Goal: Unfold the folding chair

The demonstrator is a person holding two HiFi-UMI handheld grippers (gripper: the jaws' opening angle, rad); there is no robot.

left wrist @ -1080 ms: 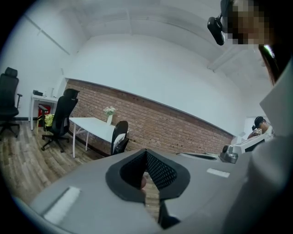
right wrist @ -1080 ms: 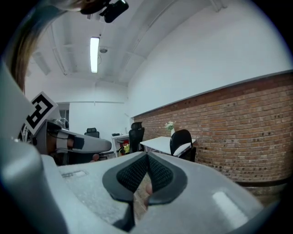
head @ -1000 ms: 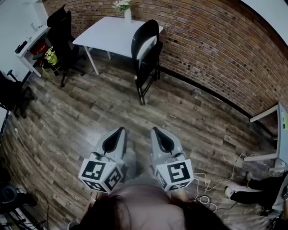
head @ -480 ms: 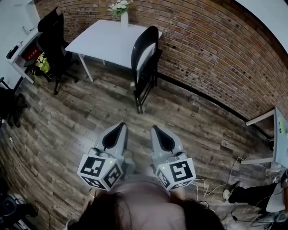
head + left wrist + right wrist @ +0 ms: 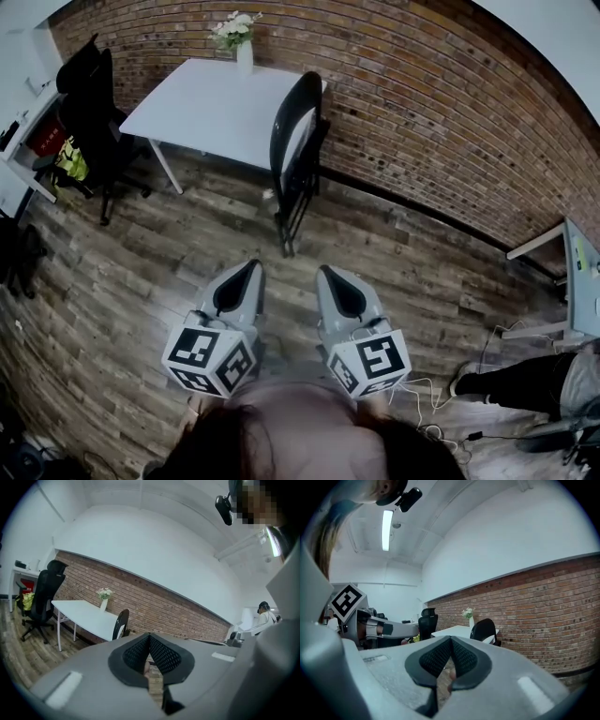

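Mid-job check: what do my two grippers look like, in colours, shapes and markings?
The left gripper and right gripper match: light grey moulded shells tapering to a point, black mesh-textured pads lining the jaws, and a marker cube with black-and-white squares at each rear.

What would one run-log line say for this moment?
chair: folded, beside table, untouched | left gripper: shut, empty | right gripper: shut, empty

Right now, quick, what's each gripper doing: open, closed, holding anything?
Left gripper: fingers closed, holding nothing.
Right gripper: fingers closed, holding nothing.
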